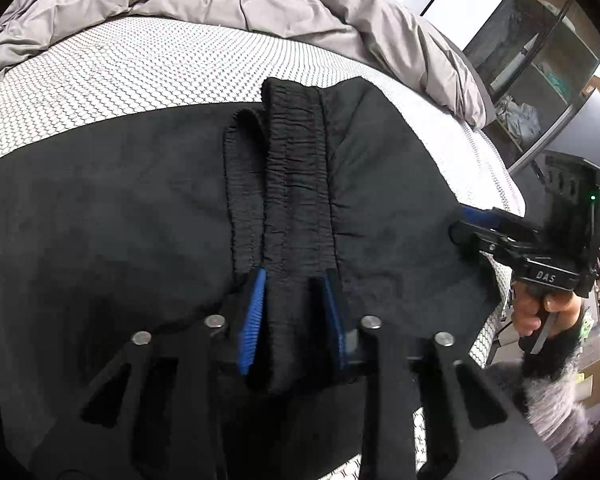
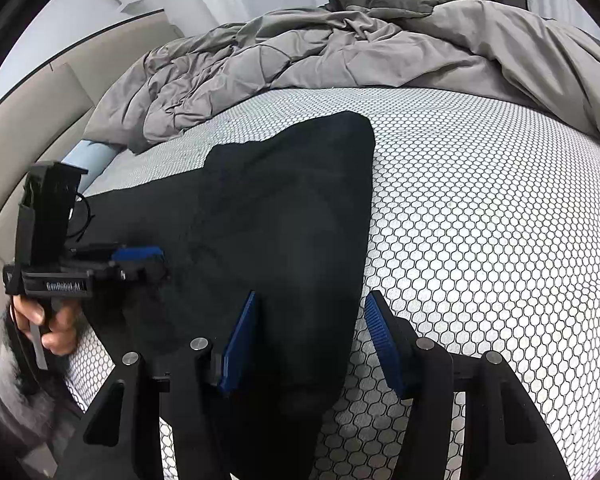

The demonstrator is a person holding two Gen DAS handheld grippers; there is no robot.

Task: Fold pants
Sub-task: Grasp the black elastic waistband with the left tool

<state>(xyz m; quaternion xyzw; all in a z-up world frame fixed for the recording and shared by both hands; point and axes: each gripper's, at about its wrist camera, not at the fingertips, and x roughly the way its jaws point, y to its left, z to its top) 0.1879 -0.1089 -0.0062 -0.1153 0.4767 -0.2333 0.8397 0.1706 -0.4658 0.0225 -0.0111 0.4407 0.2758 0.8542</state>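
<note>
The left gripper (image 1: 294,304) pinches the gathered waistband (image 1: 296,184) of the black pants (image 2: 284,216); the right gripper (image 2: 310,336) stands spread, one finger over the fabric edge; the pants lie flat on a honeycomb-patterned mattress (image 2: 480,220), a rumpled grey duvet (image 2: 340,48) behind.

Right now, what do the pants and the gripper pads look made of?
Pants: thin matte black woven cloth, probably nylon-like, with fine crinkles and a gathered elastic waistband. Left gripper pads: blue, ribbed, likely rubber or soft plastic.
</note>
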